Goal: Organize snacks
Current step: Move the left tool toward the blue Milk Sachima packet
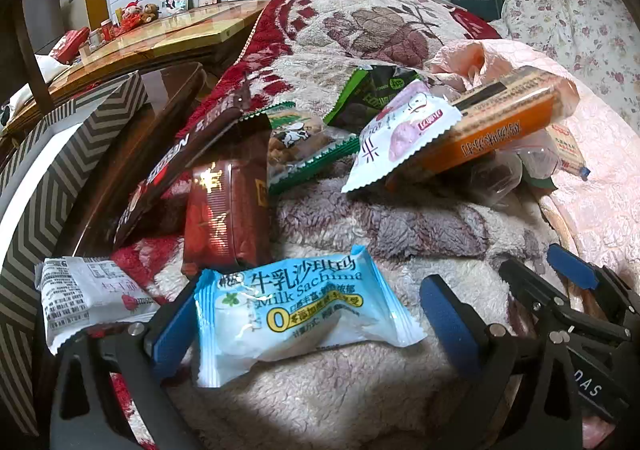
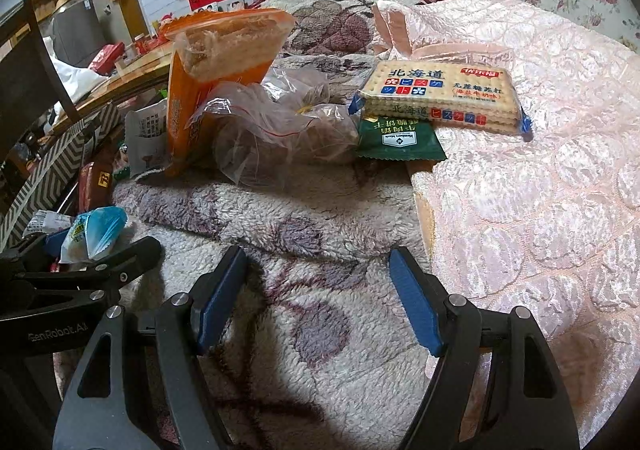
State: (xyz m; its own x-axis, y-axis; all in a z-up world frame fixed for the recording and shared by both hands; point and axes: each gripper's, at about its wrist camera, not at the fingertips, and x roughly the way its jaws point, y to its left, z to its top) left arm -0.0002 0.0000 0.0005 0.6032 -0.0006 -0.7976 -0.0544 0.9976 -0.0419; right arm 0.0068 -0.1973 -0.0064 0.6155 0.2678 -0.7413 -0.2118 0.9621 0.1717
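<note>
A light-blue Milk Sachima packet (image 1: 304,310) lies on the fleecy blanket (image 1: 360,390), between the blue pads of my left gripper (image 1: 312,290). That gripper is open; its left pad touches the packet's edge and the right pad stands just clear. My right gripper (image 2: 320,274) hangs open over bare blanket with nothing between its fingers; it also shows at the lower right as the right gripper (image 1: 572,282). In the right wrist view the left gripper (image 2: 80,270) and the blue packet (image 2: 96,234) are at the far left.
Loose snacks lie beyond: a white strawberry packet (image 1: 92,290), dark red packet (image 1: 228,210), orange cracker pack (image 1: 500,118), clear bag (image 2: 280,130), Hokkaido crackers (image 2: 440,94) on a green packet (image 2: 400,138). A chevron box (image 1: 52,154) stands left. A pink quilt (image 2: 540,170) covers the right.
</note>
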